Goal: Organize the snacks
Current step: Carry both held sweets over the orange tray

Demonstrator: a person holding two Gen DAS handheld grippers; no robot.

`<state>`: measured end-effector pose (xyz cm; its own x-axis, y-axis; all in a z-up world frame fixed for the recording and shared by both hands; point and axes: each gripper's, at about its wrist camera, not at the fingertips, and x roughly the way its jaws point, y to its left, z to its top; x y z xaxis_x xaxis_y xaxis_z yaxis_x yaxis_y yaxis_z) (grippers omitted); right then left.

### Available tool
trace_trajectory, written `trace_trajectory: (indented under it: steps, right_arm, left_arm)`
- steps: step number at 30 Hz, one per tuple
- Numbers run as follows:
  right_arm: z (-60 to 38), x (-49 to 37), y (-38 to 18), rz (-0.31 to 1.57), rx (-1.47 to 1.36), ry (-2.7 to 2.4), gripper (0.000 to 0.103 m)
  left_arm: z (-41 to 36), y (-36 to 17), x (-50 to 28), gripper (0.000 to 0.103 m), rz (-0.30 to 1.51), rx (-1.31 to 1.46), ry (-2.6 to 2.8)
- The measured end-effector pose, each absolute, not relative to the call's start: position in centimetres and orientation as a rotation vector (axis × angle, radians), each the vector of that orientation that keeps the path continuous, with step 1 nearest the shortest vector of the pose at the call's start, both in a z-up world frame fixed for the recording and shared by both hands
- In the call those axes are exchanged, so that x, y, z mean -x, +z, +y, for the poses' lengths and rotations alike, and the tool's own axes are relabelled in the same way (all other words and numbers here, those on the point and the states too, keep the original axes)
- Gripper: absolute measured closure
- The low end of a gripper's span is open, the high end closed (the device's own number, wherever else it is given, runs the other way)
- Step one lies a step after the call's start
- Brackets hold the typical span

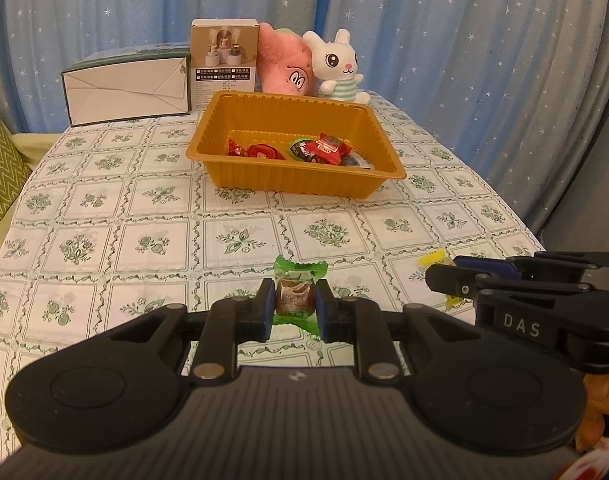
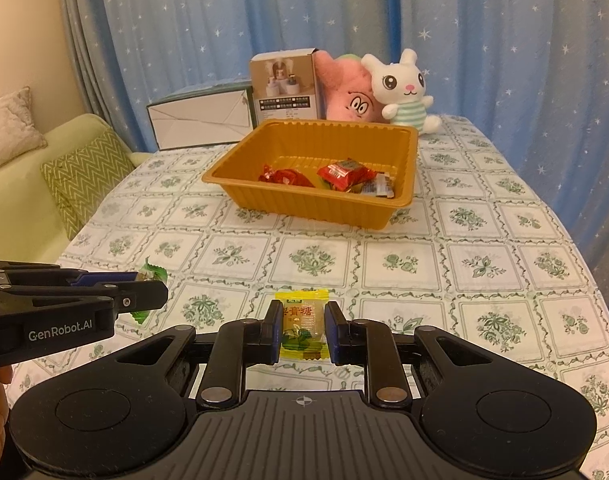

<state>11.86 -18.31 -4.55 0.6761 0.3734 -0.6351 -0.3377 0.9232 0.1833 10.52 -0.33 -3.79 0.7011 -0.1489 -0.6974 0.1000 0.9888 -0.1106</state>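
My left gripper [image 1: 295, 308] is shut on a green-wrapped candy [image 1: 296, 294], held just above the tablecloth at the near edge. In the right wrist view that gripper [image 2: 154, 286] shows from the side with the green candy [image 2: 150, 274] at its tip. Beside it, my right gripper [image 2: 304, 330] is shut on a yellow-wrapped candy [image 2: 304, 324]; in the left wrist view this gripper [image 1: 444, 280] covers most of the yellow candy [image 1: 434, 258]. Farther back stands an orange plastic tray [image 1: 304, 182] [image 2: 316, 208] holding several wrapped snacks, red ones [image 1: 324, 148] [image 2: 344, 174] among them.
Behind the tray stand a white carton [image 1: 128, 96], a small brown product box [image 1: 224, 56], a pink plush [image 1: 284, 64] and a white rabbit plush [image 1: 338, 66]. A sofa with a zigzag cushion [image 2: 84, 176] lies left of the table. Blue star-print curtains hang behind.
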Motion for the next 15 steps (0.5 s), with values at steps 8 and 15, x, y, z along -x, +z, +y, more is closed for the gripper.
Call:
trace_trajectory:
  steps: [8,15]
  right_arm:
    - [-18.4,-13.6,-3.4,0.715,-0.077,0.393,0.081]
    - [-17.9,-16.3,-1.8,0.686,-0.099,0.396,0.081]
  left_arm:
    - [-0.6,-2.9,-12.1,0.084,0.767,0.042,-0.165]
    - [0.0,-1.9,-14.3,0.084,0.749,0.022,-0.174]
